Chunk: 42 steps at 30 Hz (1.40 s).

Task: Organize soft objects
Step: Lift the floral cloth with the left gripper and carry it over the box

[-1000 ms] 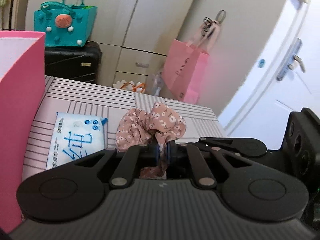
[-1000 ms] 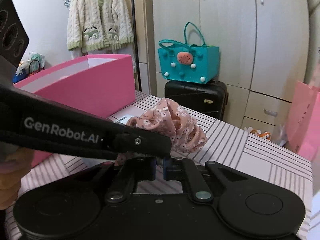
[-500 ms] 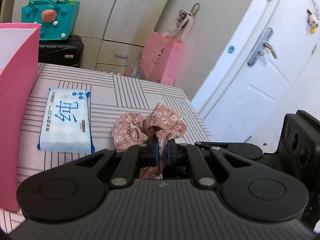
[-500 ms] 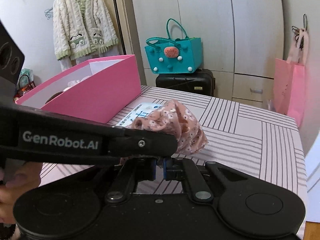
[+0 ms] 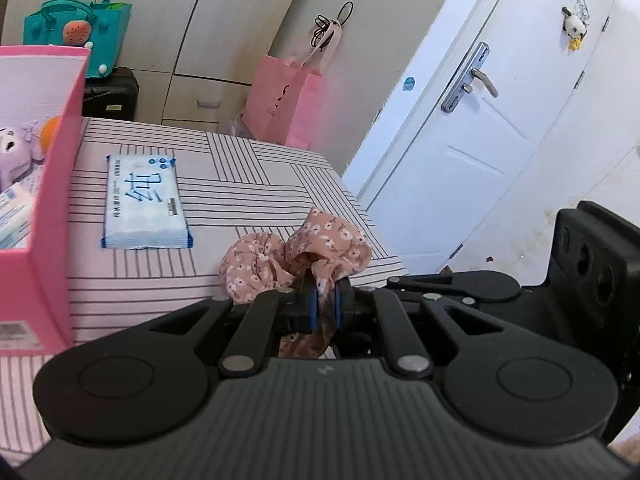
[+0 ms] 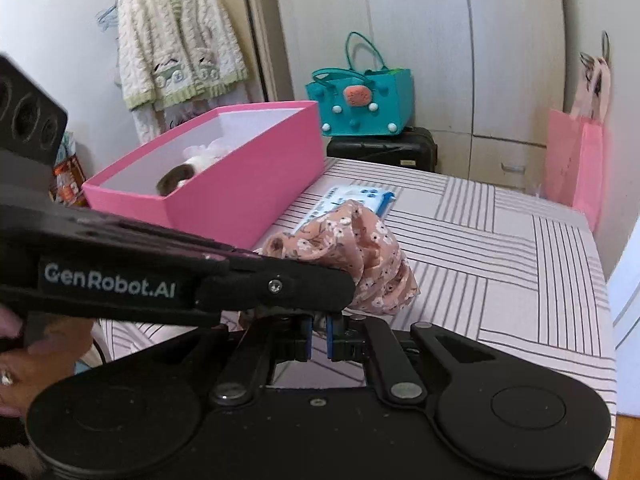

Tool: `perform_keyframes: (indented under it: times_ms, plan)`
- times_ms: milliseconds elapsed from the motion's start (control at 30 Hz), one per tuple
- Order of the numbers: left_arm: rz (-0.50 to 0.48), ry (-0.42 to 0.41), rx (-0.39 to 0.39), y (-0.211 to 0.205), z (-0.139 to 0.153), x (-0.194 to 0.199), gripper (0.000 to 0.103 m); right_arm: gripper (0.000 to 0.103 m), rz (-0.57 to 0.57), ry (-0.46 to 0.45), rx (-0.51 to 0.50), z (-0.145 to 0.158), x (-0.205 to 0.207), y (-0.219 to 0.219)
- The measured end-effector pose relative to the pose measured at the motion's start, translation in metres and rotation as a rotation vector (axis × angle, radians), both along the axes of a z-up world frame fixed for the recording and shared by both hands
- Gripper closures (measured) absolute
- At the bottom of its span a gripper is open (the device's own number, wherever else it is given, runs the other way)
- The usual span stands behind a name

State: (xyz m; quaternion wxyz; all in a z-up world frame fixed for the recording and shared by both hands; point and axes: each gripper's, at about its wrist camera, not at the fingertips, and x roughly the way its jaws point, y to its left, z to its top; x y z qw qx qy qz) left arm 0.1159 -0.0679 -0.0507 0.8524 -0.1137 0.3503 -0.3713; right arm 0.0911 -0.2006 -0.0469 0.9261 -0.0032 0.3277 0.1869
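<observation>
Striped table (image 5: 240,184): two grippers (left (image 5: 324,307), right (image 6: 319,332)) pinching one scrunchie (image 5: 280,260).

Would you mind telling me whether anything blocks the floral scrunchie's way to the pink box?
Nothing visible does. The scrunchie, held by the left claw, is beside the pink box, whose top is open; the wipes pack lies flat below.

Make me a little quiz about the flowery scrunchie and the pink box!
1. True or false: the left gripper has its jaws shut on the floral scrunchie.
2. Which lies flat on the striped table? A) wet wipes pack B) cardigan C) teal bag
3. Fill in: the purple plush toy sits inside the pink ____.

Key: 1 true. 2 A, the wet wipes pack. 3 box, the pink box.
</observation>
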Motion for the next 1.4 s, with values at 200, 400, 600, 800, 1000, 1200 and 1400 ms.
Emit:
perform_keyframes:
  times_ms: [200,400,600,800,1000,1200,1400]
  plan:
    - [-0.042,0.005,-0.02,0.025,0.018,-0.013,0.097,0.094,0.051,0.05,0.003,0.022,-0.006,0.019]
    - [-0.112,0.05,-0.02,0.055,0.046,-0.015,0.097,0.093,0.173,0.109,0.022,0.048,-0.012,0.04]
    - [-0.103,-0.018,0.035,0.081,0.081,-0.026,0.097,0.093,0.27,0.099,0.006,0.077,-0.011,0.067]
    - [-0.041,-0.107,0.068,0.107,0.105,-0.029,0.096,0.093,0.326,0.034,0.02,0.096,-0.004,0.092]
    - [0.064,-0.193,0.038,0.13,0.109,-0.02,0.097,0.093,0.294,-0.071,0.051,0.101,0.009,0.114]
    - [0.152,-0.218,-0.004,0.149,0.111,0.011,0.096,0.093,0.299,-0.104,0.135,0.105,0.048,0.125]
    - [0.257,-0.205,0.019,0.155,0.097,0.044,0.095,0.093,0.31,-0.085,0.134,0.092,0.092,0.144]
